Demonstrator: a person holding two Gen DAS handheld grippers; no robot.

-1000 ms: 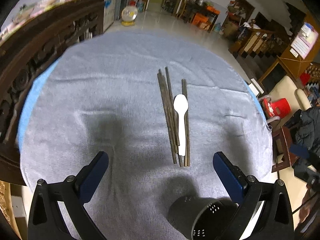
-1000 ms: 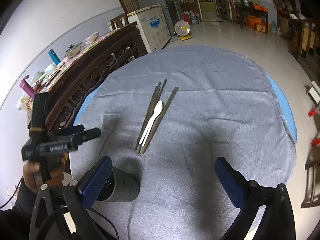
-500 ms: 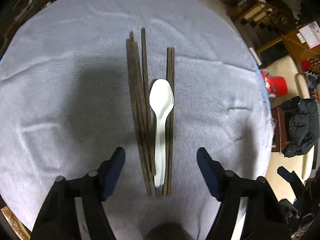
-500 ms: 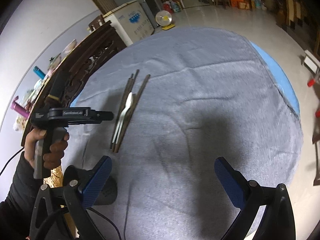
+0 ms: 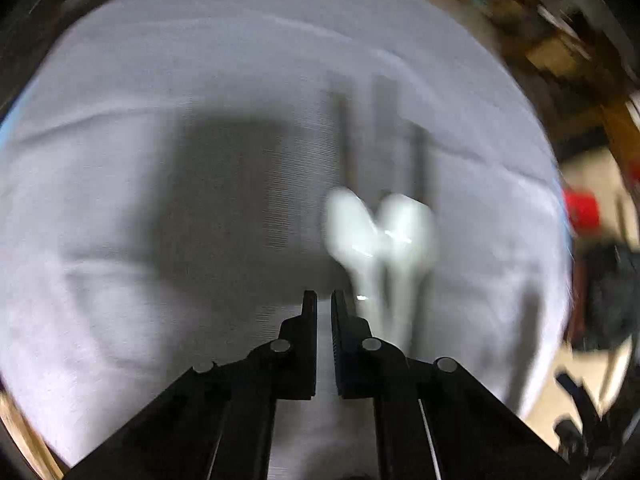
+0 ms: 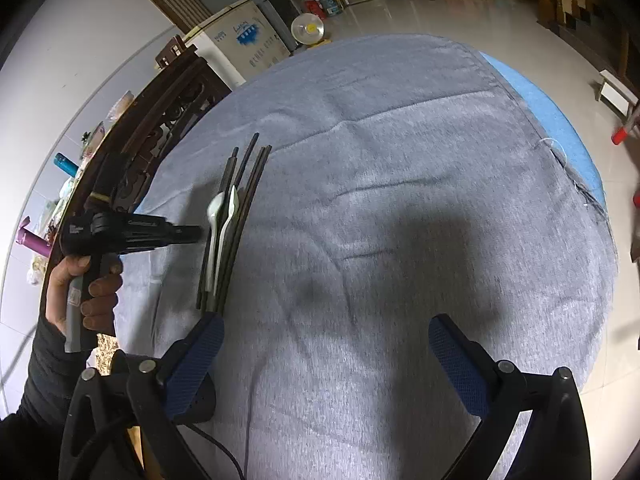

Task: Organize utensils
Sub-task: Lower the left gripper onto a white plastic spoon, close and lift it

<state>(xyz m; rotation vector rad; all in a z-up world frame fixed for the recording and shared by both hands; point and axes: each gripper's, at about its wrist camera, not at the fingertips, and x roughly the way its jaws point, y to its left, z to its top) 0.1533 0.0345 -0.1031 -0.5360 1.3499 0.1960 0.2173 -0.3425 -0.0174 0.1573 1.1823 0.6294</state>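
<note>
Two white spoons (image 6: pixel 224 220) lie among several dark chopsticks (image 6: pixel 244 200) on the grey cloth (image 6: pixel 400 200). In the blurred left wrist view the spoons (image 5: pixel 380 236) lie just right of my left gripper (image 5: pixel 324 300), whose jaws are nearly together with nothing visibly between them. In the right wrist view the left gripper (image 6: pixel 196 234) sits at the left edge of the utensil bundle, touching or very near the spoons. My right gripper (image 6: pixel 324 344) is open and empty above the cloth's near part. The black utensil holder (image 6: pixel 200 396) shows behind its left finger.
A dark carved wooden sideboard (image 6: pixel 160 120) runs along the table's left side. A white chest freezer (image 6: pixel 240 44) and a fan (image 6: pixel 308 30) stand beyond. The blue table edge (image 6: pixel 560 120) shows at the right.
My left gripper has dropped down to the utensils and closed from wide open to nearly shut. Its view has become blurred. My right gripper stays open and has shifted slightly.
</note>
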